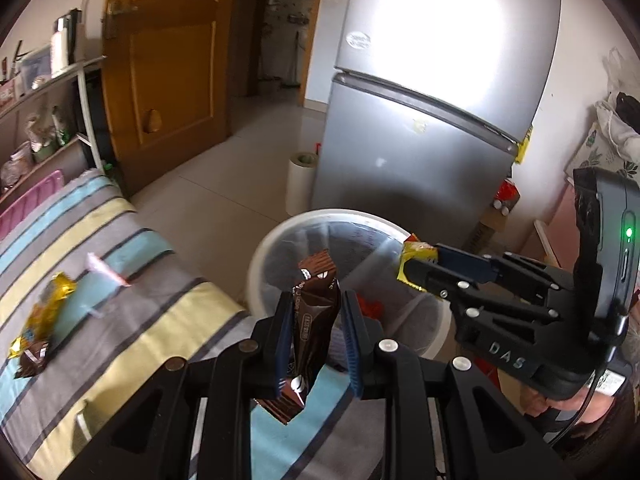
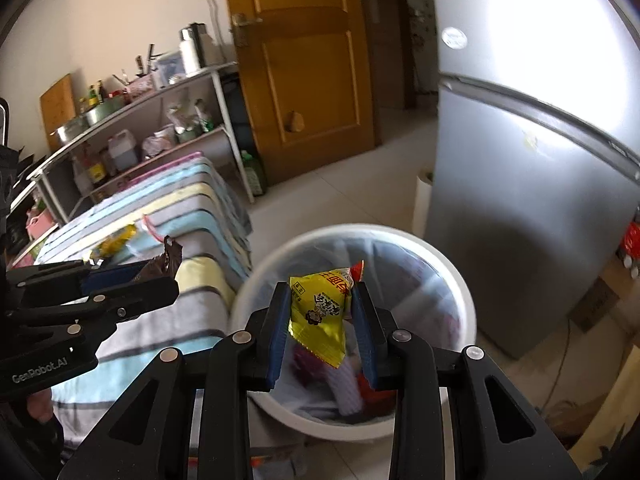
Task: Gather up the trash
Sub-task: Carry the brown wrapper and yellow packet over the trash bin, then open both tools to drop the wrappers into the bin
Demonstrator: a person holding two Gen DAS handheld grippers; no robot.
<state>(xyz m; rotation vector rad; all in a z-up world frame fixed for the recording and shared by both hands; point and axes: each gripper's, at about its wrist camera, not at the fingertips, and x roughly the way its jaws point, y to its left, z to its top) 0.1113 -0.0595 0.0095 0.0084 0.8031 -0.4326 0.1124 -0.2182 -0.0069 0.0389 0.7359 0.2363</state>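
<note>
My left gripper point(image 1: 315, 300) is shut on a brown chocolate wrapper point(image 1: 314, 312) and holds it at the near rim of the white trash bin point(image 1: 280, 236). My right gripper point(image 2: 320, 296) is shut on a yellow snack packet point(image 2: 320, 312) and holds it over the open bin point(image 2: 460, 280). In the left wrist view the right gripper point(image 1: 412, 264) comes in from the right with the packet point(image 1: 418, 254) above the bin. In the right wrist view the left gripper point(image 2: 160, 276) holds the brown wrapper point(image 2: 170, 260) over the striped bed. A gold wrapper point(image 1: 46, 312) and a pink scrap point(image 1: 104, 270) lie on the bed.
The striped bed point(image 1: 132, 320) fills the left. A silver fridge point(image 1: 432, 120) stands behind the bin, with a white roll point(image 1: 300, 184) beside it. A wooden door point(image 1: 168, 56) and a loaded shelf point(image 2: 152, 120) stand at the back left. Trash lies inside the bin.
</note>
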